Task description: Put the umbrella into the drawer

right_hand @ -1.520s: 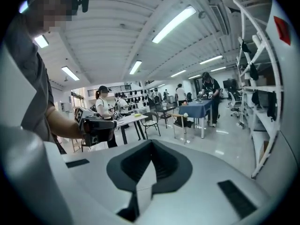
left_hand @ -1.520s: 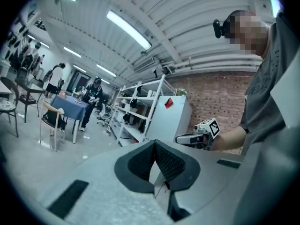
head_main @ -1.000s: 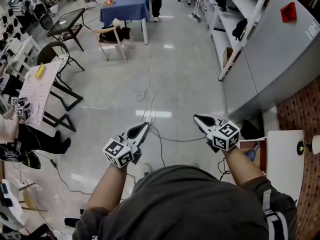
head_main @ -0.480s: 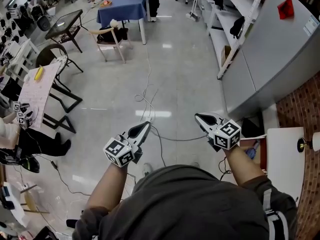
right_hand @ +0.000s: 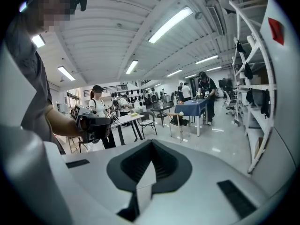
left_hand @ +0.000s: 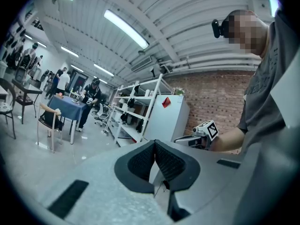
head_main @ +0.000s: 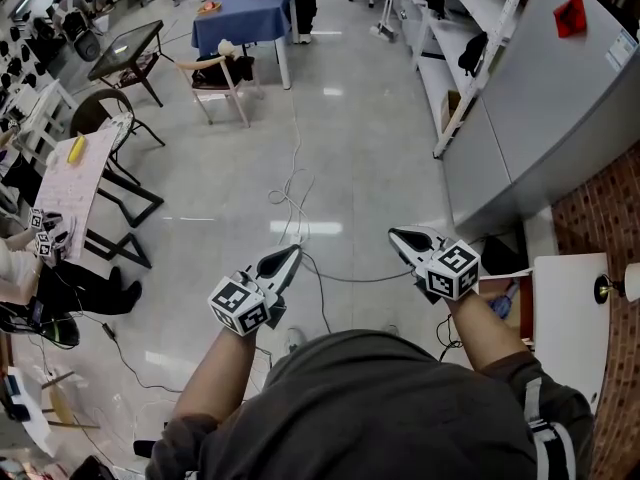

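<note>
I see no umbrella clearly in any view. My left gripper is held out over the floor, jaws together with nothing between them; its own view shows its tip shut. My right gripper is also held out, shut and empty, as its tip shows. Each gripper appears in the other's view: the right gripper and the left gripper. Behind my right wrist a brown drawer stands open beside a white bedside table, with something blue inside.
A large grey cabinet and white shelves line the right side. Cables run across the shiny floor ahead. A blue table, chairs and a desk with papers stand at the back left. A lamp sits on the bedside table.
</note>
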Motion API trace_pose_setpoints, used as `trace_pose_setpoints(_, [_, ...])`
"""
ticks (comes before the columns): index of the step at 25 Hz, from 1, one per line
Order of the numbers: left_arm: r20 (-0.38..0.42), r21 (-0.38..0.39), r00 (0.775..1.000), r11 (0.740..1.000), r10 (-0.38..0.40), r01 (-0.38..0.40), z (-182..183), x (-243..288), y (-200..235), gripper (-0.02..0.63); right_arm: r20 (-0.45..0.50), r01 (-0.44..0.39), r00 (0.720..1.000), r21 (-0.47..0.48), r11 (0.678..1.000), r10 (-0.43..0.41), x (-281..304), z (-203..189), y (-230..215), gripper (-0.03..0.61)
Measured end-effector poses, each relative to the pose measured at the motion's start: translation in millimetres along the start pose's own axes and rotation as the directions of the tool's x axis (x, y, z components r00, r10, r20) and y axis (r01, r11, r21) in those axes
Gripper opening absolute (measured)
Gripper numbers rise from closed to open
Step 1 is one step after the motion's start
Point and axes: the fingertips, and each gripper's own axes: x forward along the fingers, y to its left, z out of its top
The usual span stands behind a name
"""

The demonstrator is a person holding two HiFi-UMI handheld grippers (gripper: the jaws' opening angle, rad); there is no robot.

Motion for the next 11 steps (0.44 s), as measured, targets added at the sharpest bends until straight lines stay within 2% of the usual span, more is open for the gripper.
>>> trace_pose_setpoints(11, [-0.001,-0.002,1.0,1.0,-0.012,0.012,-1.1,7.3,-1.4,0.001,-0.006,0.005,1.0,-0.005,1.0,-0.005,0.8,1.9,-6.1,-0.009])
